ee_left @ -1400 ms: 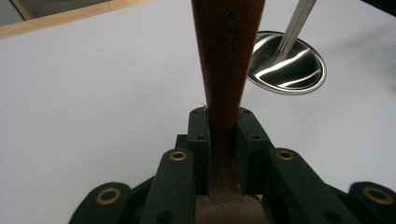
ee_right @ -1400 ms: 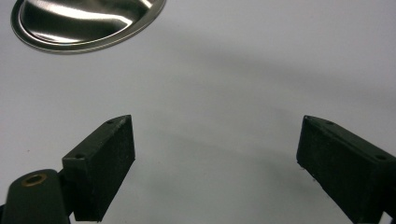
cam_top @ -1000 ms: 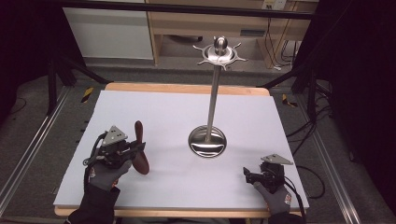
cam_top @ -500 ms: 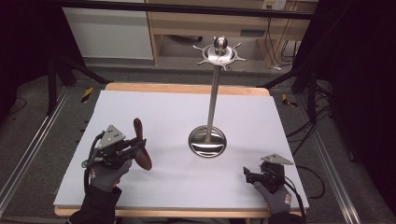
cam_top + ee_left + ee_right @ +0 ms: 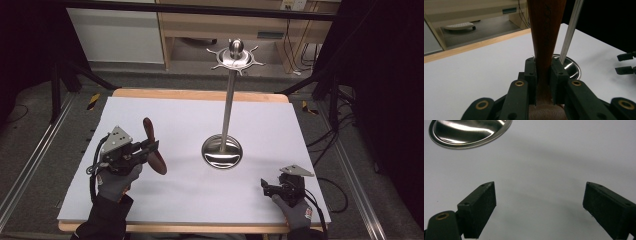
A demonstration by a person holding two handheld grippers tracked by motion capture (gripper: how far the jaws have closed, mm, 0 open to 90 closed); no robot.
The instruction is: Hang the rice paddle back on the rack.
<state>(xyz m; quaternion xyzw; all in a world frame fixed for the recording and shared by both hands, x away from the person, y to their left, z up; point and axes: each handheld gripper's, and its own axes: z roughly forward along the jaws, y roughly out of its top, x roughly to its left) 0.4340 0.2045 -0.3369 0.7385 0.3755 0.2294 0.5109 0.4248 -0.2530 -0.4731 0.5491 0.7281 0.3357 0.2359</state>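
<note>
The left tool (image 5: pixel 150 148) pinches a wooden spoon (image 5: pixel 153 145) by its neck, off the tabletop (image 5: pixel 170 115) at nine o'clock from the steel hanging stand (image 5: pixel 226 112), probably to hook it there. The right tool (image 5: pixel 266 187) rests open and empty at five o'clock.

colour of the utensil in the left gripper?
Reddish-brown wood; clearest in the left gripper view.

High view: fixed above the near edge, facing forward and down over the whole white surface (image 5: pixel 200 200). Left gripper view: rides on the left tool (image 5: pixel 543 72), low, looking level across the surface toward the stand base (image 5: pixel 571 67). Right gripper view: close, angled down. All three share that stand base.
</note>
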